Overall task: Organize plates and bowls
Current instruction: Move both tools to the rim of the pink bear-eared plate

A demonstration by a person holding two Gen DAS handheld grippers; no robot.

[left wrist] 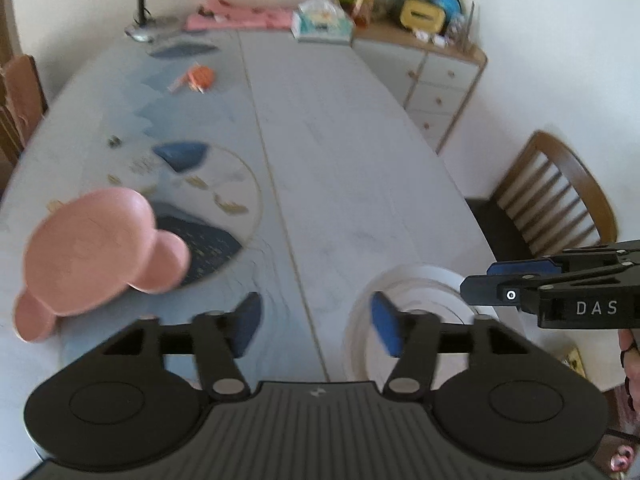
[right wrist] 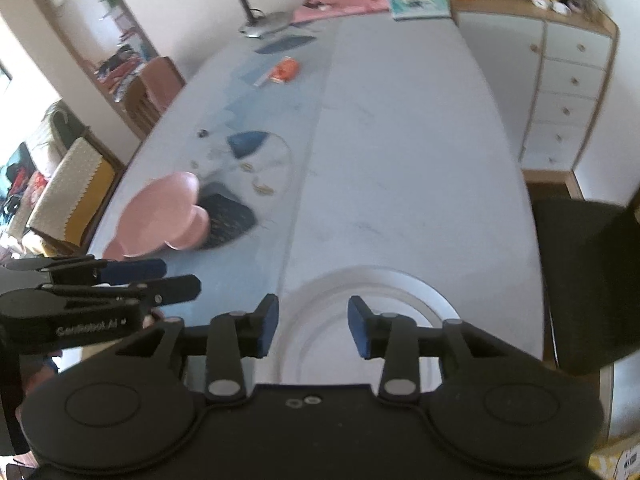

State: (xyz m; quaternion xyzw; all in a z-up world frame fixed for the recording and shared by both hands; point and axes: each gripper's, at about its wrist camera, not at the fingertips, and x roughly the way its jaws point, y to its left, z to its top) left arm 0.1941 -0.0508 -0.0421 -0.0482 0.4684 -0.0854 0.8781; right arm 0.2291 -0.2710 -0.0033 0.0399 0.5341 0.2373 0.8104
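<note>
Hand-held gripper pair, both released, above worktop (right wrist: 400, 128)

Left hand-held gripper (left wrist: 316, 324) sits nearer pink plate (left wrist: 96, 256); right hand-held gripper (right wrist: 312, 326) hangs over white plate (right wrist: 360, 280).

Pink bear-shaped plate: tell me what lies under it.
The pink bear-shaped plate rests on the table, its ear overlapping a round placemat with dark blue patches. How far the mat reaches beneath the plate is hidden, as is anything else there.

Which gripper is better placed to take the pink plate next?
Left, probably. The pink plate lies on the left part of the table, nearer the open, empty left gripper. The right gripper hangs above the white plate.
</note>
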